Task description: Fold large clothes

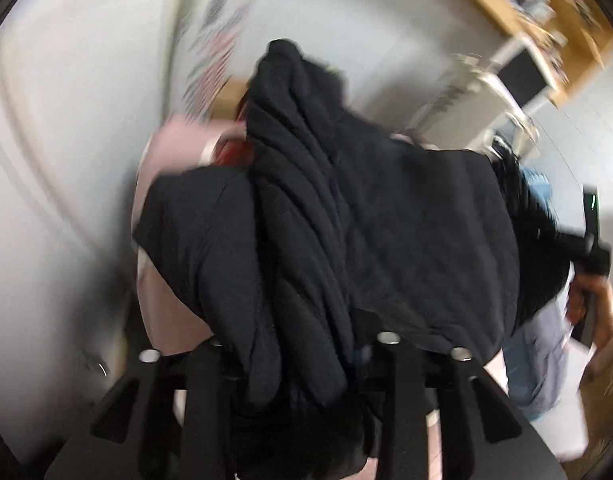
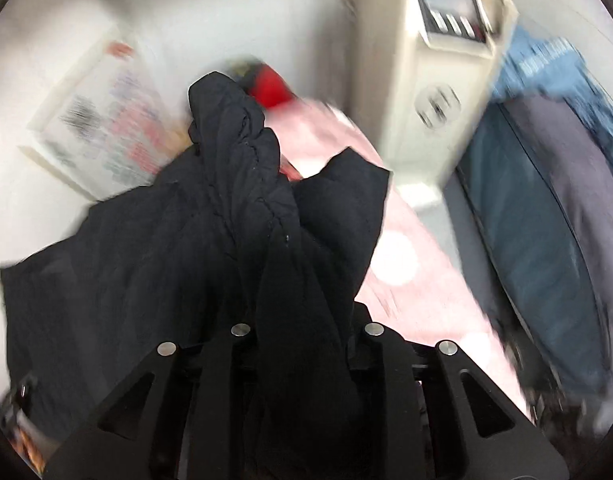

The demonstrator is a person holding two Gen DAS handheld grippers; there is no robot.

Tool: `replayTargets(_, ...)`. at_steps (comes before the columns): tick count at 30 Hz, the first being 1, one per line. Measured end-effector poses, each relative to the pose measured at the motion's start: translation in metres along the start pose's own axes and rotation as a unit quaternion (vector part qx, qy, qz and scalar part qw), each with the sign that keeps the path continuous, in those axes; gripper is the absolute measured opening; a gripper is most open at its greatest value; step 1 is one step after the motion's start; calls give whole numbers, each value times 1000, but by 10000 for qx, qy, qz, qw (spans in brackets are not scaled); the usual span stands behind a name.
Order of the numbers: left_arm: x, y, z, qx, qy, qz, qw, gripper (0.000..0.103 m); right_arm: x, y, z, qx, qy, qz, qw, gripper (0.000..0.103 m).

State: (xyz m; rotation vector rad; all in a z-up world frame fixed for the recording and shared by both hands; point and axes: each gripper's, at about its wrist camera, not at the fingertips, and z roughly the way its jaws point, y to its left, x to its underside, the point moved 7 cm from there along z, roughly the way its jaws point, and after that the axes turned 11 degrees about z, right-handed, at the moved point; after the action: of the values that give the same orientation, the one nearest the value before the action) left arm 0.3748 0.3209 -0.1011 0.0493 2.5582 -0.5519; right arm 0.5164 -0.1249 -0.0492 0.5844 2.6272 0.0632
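Black quilted jacket [image 1: 346, 216] fills both views, bunched between the fingers of each gripper and hanging above a pink sheet [image 2: 418, 272]. It looks soft, bulky and limp; seams or hems would give the surest hold. Left gripper [image 1: 302, 344] and right gripper [image 2: 306, 332] each clamp a fold.

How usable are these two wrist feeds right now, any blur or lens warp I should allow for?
Left wrist: background smeared by motion, the black garment and the left tool less so; dark fisheye rim at the corners. Right wrist: the beige appliance and pink cloth streaked, the garment sharper, edges bowed.
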Motion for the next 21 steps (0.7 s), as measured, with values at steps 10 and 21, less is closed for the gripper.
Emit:
replayTargets(10, -2, 6, 26, -275, 121, -131, 9995, 77, 25, -37, 44, 852, -35, 544, 9949, 82)
replayTargets(21, -16, -30, -12, -1187, 204, 491, 9915, 85, 77, -43, -60, 523, -677, 63, 9963, 94)
